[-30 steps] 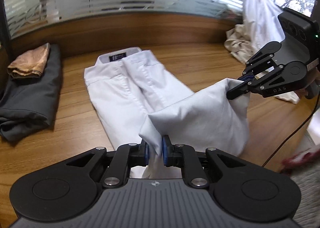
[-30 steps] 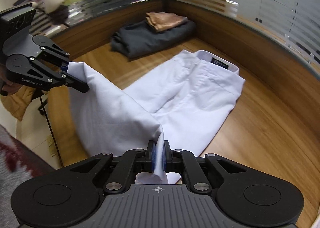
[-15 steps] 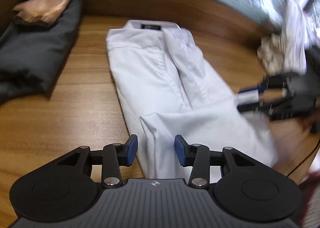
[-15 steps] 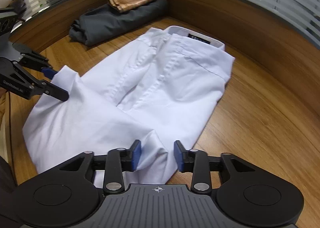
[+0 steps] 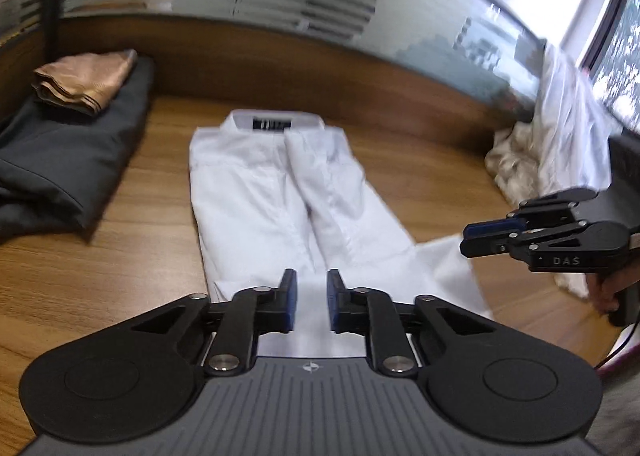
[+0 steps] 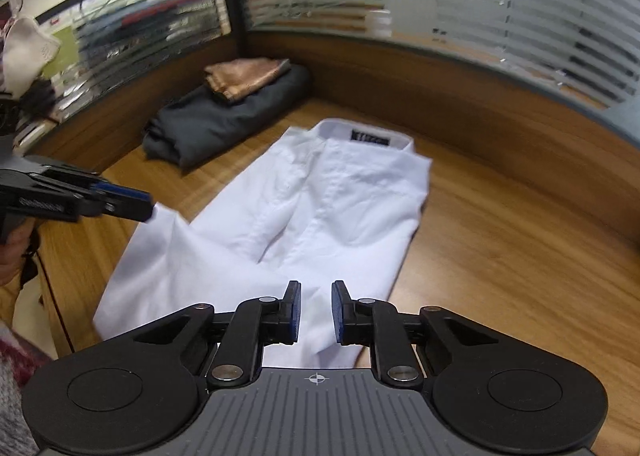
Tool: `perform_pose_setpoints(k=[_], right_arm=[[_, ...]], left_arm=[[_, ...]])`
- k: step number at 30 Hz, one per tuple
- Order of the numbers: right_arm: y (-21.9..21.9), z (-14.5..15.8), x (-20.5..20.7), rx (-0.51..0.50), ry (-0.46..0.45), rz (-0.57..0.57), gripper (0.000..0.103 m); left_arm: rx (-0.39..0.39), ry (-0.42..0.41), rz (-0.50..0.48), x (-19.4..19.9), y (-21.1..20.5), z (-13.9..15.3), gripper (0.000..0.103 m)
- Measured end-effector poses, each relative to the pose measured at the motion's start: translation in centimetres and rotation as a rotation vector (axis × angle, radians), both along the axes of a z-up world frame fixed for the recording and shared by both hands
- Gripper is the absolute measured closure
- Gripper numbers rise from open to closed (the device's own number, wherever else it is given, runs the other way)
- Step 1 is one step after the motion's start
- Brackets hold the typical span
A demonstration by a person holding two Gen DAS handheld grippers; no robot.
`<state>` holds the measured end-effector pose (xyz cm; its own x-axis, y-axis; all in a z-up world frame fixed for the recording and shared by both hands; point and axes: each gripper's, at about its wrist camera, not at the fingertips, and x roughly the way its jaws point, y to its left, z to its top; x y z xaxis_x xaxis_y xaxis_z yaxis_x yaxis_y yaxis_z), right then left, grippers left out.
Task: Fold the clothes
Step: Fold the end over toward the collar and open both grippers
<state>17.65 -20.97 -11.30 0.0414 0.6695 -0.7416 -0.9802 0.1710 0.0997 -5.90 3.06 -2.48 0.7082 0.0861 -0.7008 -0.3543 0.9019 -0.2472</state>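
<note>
Both of our grippers have let go of the white shirt's hem since a second ago, when each was clamped on a raised corner of it; the cloth now lies flat on the wooden desk [image 5: 100, 256].

At the far left we see a folded dark grey garment [image 5: 68, 160] against the wooden partition, with a folded tan cloth [image 5: 84, 82] resting on top of it. Just right of that stack, with bare wood between, lies the white shirt [image 5: 256, 192], collar and dark neck label pointing away from us toward the partition, both side panels folded inward so they meet along the middle. Its lower hem spreads wider toward us and to the right.

Our left gripper [image 5: 311, 306] hangs above the near hem with its blue-padded fingers [image 5: 289, 304] parted and nothing between them. Our right gripper [image 5: 480, 238] sits out beyond the shirt's right hem corner, seen side-on in the left view, apart from the cloth; in its own view [image 6: 316, 314] the pads stand spread and empty over the near end of the shirt [image 6: 320, 208].

At the far right a heap of crumpled white and cream clothes [image 5: 552, 152] is piled by the window.
</note>
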Motion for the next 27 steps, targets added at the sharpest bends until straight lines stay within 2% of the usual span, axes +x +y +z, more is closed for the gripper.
perform_pose_setpoints(k=[5, 8, 14, 17, 20, 22, 23, 25, 27], right_arm=[[0.8, -3.0, 0.2, -0.048, 0.004, -0.004, 0.084], [1.2, -4.8, 1.0, -0.068, 0.006, -0.035, 0.085], [1.3, -6.8, 2.1, -0.074, 0.061, -0.083, 0.086], [0.9, -6.0, 1.9, -0.064, 0.046, -0.087, 0.084], [-0.5, -4.5, 1.4, -0.036, 0.036, -0.082, 0.082], [-1.8, -3.6, 0.9, -0.021, 0.028, -0.075, 0.068], [-2.7, -3.3, 0.7, -0.015, 0.021, -0.067, 0.065], [-4.4, -2.7, 0.2, -0.008, 0.012, -0.044, 0.057], [-6.0, -2.7, -0.4, -0.018, 0.011, -0.018, 0.051]], left_arm=[[0.041, 0.110, 0.037, 1.0, 0.7, -3.0, 0.089], [0.056, 0.135, 0.029, 1.3, 1.0, -4.2, 0.090], [0.009, 0.110, 0.078, 0.6, 2.0, -4.4, 0.090], [-0.014, 0.098, 0.103, 0.3, 2.4, -4.5, 0.089], [-0.020, 0.055, 0.085, -1.1, 2.5, -3.1, 0.078], [-0.018, 0.044, 0.068, -2.2, 2.1, -2.5, 0.064], [-0.014, 0.039, 0.056, -2.8, 1.9, -2.2, 0.062], [-0.023, 0.044, 0.016, -4.0, 1.1, -2.2, 0.051], [-0.031, 0.055, -0.025, -5.1, 0.2, -2.4, 0.046]])
